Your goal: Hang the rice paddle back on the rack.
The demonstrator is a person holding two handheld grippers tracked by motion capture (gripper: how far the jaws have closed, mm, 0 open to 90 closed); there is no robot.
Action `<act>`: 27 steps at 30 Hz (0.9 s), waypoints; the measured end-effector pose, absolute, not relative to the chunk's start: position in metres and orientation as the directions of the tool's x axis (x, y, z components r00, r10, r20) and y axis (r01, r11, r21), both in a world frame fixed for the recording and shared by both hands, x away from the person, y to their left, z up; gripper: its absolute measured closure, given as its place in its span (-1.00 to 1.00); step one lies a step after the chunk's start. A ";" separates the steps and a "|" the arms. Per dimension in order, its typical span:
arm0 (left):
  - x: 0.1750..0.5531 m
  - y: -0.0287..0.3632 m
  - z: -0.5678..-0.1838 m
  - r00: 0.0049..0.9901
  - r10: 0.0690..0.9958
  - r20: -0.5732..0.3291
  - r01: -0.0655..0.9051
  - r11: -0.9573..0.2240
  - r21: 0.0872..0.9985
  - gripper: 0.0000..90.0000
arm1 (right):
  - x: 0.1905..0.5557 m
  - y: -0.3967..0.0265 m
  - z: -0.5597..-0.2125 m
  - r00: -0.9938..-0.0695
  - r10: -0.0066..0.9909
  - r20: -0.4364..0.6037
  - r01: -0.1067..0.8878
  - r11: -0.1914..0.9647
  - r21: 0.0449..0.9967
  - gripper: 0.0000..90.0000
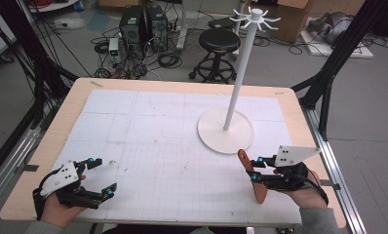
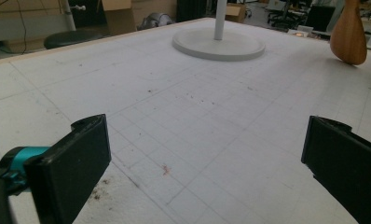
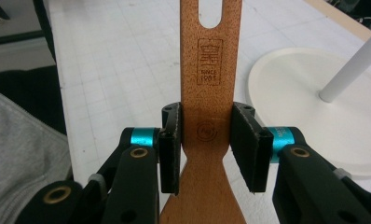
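The right gripper [image 3: 206, 140] clamps a wooden spatula [image 3: 210, 70] by its handle, just above the table [image 1: 148, 146] near the base of the white hanging rack [image 1: 226, 130]. Its long axis is about upright, slotted handle end up and blade down. To hang it well, the slot probably must be kept upright and lifted slowly to a hook, while the left gripper [image 1: 95, 176] rests open, holding nothing.

The spatula [image 3: 210, 93] is carrying the one readable mark: a burnt-in rectangular stamp on its handle, showing a boxed character above "SINCE" and a number that looks like "1991" (too small to be sure). At 6 o'clock from the stamp a small round emblem is showing, its content illegible.
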State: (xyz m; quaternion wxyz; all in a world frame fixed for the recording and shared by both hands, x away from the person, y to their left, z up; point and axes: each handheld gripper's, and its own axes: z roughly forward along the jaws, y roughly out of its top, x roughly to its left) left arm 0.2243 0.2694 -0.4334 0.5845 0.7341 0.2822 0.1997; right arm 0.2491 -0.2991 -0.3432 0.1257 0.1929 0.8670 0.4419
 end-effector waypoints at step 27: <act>0.224 0.271 -0.433 0.760 0.648 -0.040 0.182 -0.153 0.971 -0.96 | 0.244 -0.324 -0.333 -0.900 0.435 -0.006 0.159 0.341 0.927 0.43</act>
